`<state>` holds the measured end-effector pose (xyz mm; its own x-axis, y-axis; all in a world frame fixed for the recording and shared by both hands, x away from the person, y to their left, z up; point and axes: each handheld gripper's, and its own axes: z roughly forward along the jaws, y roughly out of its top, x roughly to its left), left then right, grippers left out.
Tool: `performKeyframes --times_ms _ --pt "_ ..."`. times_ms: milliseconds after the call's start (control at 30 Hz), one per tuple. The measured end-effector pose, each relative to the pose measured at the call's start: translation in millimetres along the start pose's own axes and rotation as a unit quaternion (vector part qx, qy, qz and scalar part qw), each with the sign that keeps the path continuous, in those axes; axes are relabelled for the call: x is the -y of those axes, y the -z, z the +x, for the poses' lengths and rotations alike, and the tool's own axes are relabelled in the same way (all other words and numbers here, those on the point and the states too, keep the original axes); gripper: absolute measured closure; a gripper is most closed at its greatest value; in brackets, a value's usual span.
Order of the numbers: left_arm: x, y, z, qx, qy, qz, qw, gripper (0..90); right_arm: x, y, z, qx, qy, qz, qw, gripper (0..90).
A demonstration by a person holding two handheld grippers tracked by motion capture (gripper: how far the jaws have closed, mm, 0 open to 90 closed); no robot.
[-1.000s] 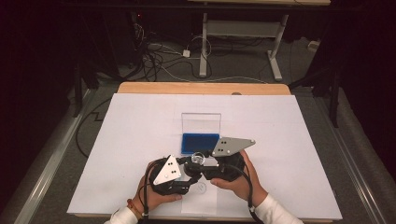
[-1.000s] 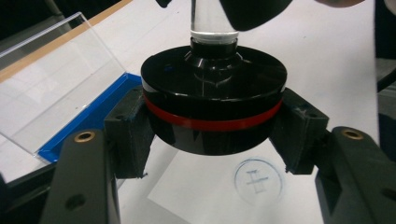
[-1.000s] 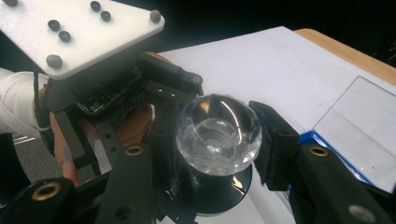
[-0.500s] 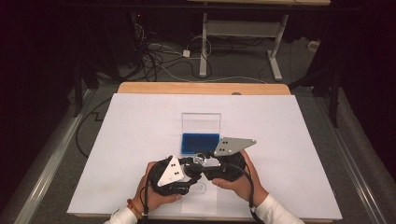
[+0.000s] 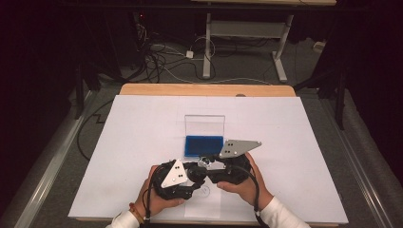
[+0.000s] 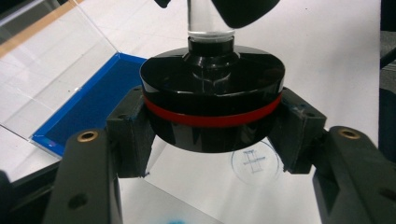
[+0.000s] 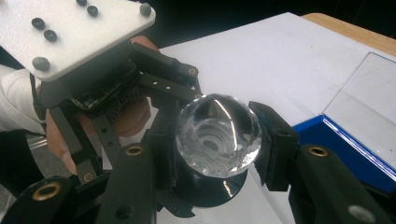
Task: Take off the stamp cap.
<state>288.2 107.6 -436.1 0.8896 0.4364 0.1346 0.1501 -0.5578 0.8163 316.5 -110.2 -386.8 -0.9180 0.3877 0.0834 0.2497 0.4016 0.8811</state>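
Trophy held above near-centre of table, just near side of blue case. Left gripper clamped on black round base with red band. Right gripper clamped on faceted crystal ball at other end. Long axis ran base to ball along clear stem; exact tilt could not be told. Clear lid stood open at far side. White sheet covered table; dark room, cables on floor beyond.

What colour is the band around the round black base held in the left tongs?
Red; the band on the black base shows best in the left gripper view.
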Motion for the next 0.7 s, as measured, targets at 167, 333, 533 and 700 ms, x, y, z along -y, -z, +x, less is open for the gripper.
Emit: performKeyframes --times_ms 167,333,533,700 --pt "-0.6 -0.1 0.9 0.007 0.013 -0.002 0.9999 36.8 1.2 1.3 0.5 0.004 0.0 -0.008 1.0 57.0" --pt "0.0 -1.7 1.5 0.014 0.017 0.006 0.9997 36.8 3.1 -0.2 5.4 0.018 0.009 -0.008 0.9998 57.0" --pt "0.6 -1.4 2.1 0.019 0.019 0.005 0.9996 36.8 4.6 -0.6 7.1 0.021 0.008 -0.014 0.9996 57.0" --pt "0.9 -0.8 2.2 0.021 0.018 0.003 0.9996 36.8 6.7 0.0 7.5 0.022 0.003 -0.022 0.9995 57.0"
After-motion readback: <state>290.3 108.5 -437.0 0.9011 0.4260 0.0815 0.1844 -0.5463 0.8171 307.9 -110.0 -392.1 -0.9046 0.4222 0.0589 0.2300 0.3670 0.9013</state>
